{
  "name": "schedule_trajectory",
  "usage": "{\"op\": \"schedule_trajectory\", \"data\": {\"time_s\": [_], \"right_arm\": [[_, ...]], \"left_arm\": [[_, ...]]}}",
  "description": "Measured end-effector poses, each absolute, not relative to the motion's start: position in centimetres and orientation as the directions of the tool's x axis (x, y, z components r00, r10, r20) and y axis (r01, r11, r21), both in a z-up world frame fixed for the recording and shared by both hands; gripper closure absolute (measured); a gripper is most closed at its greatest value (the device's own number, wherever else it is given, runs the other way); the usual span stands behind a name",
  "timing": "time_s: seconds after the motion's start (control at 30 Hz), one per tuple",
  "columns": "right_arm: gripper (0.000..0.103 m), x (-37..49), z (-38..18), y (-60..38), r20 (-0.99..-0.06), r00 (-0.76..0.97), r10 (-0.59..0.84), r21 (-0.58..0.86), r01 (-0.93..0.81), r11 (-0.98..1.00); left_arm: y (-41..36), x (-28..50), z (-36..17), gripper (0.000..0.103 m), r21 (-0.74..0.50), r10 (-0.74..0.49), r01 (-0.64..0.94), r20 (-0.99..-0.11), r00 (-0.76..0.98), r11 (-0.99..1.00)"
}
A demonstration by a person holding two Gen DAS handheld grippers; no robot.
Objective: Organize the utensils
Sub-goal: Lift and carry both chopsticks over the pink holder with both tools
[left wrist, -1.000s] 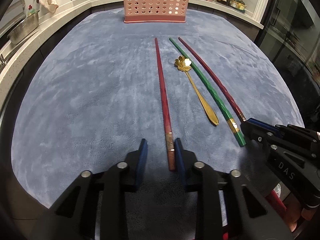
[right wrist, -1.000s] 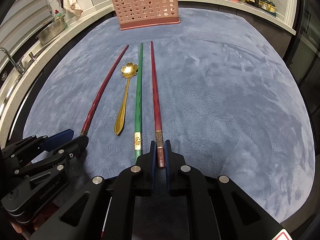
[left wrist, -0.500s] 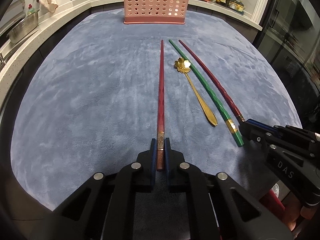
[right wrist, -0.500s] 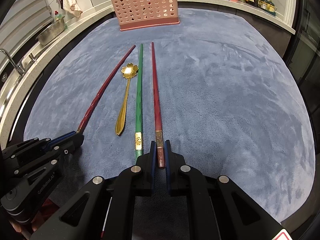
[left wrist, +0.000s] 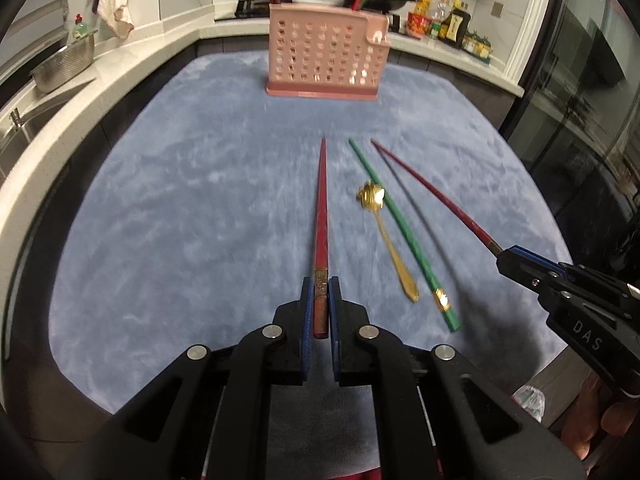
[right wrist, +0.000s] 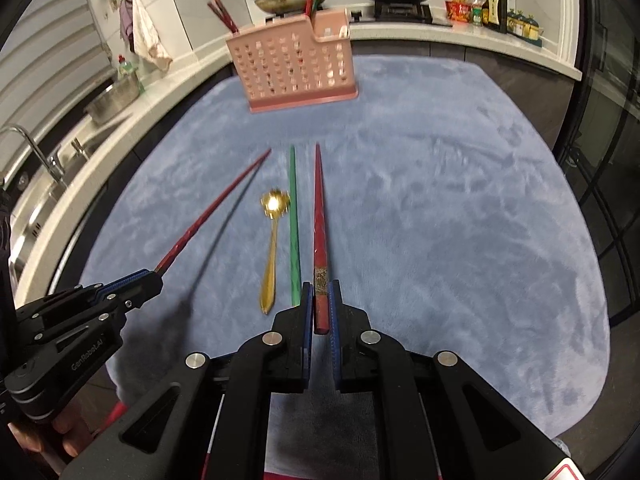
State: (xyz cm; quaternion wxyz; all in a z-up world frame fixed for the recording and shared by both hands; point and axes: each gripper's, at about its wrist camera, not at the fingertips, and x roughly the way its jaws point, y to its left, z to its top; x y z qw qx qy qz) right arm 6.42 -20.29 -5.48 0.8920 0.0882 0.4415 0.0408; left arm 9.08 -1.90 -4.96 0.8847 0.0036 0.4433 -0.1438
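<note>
You are holding 1 red chopstick (left wrist: 321, 216) in the left gripper (left wrist: 320, 312) and another red chopstick (right wrist: 319, 220) in the right gripper (right wrist: 321, 308), each pinched at its butt end and lifted off the bench (left wrist: 160, 200). Gripped so far back, either could be pivoting or slipping. The pink holder (left wrist: 326, 58), already carrying chopsticks, is standing well ahead; the green chopstick (left wrist: 400, 232) and gold spoon (left wrist: 386, 240) are lying between.

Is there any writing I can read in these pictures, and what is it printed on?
"DAS": on the black body of the right tongs, seen from the left camera.
"GenRobot.AI": on the body of the left tongs, seen from the right camera.
Labels on the counter bottles: too small and blurred to read.
</note>
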Motion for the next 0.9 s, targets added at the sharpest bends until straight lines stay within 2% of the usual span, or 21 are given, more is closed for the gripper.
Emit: {"op": "schedule_trajectory", "data": {"time_s": [0.27,0.9], "right_arm": [[0.096,7.5,-0.6,-21.2,-0.724,0.672,0.152,0.210,0.006,0.978],[0.096,14.0,8.5,-23.1,-0.586,0.796,0.148,0.212,-0.025,0.977]], "left_arm": [[-1.3,10.3,-0.2,0.096,-0.122,-0.271,0.269,-0.721,0.637,0.955],[-3.7,17.8,8.5,0.096,-0.003,-0.213,0.265,-0.605,0.768,0.964]]}}
